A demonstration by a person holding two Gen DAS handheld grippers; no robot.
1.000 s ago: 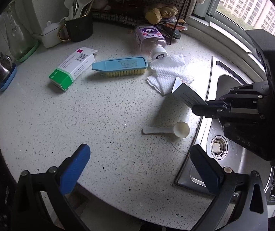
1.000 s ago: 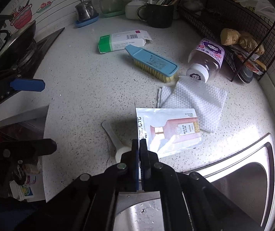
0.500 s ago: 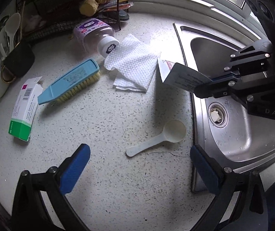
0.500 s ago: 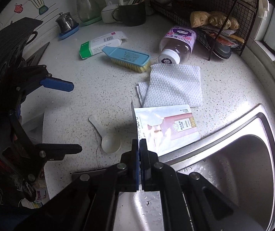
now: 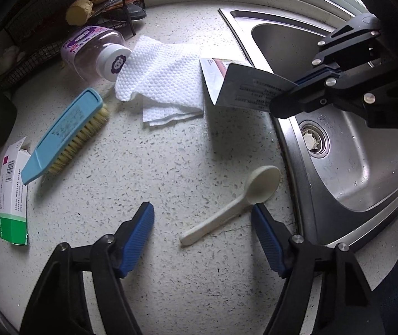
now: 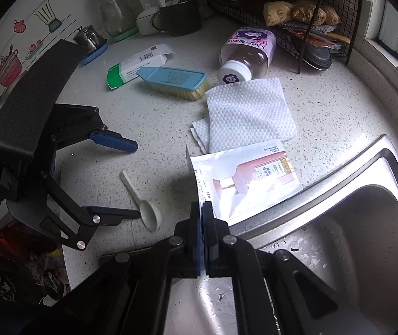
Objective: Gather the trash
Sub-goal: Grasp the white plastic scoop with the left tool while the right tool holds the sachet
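The plastic spoon [image 5: 228,209] lies on the surface beside the sink [image 5: 366,167], its long axis slanting across your left gripper [image 5: 203,233], bowl by the right-hand finger. Those jaws have just been closing, spoon between them, not yet pinched. Your right gripper [image 6: 201,217] is clenched on the foil sachet [image 6: 243,178].

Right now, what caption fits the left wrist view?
Left gripper closing around a spoon; right gripper holds a sachet beside the sink.
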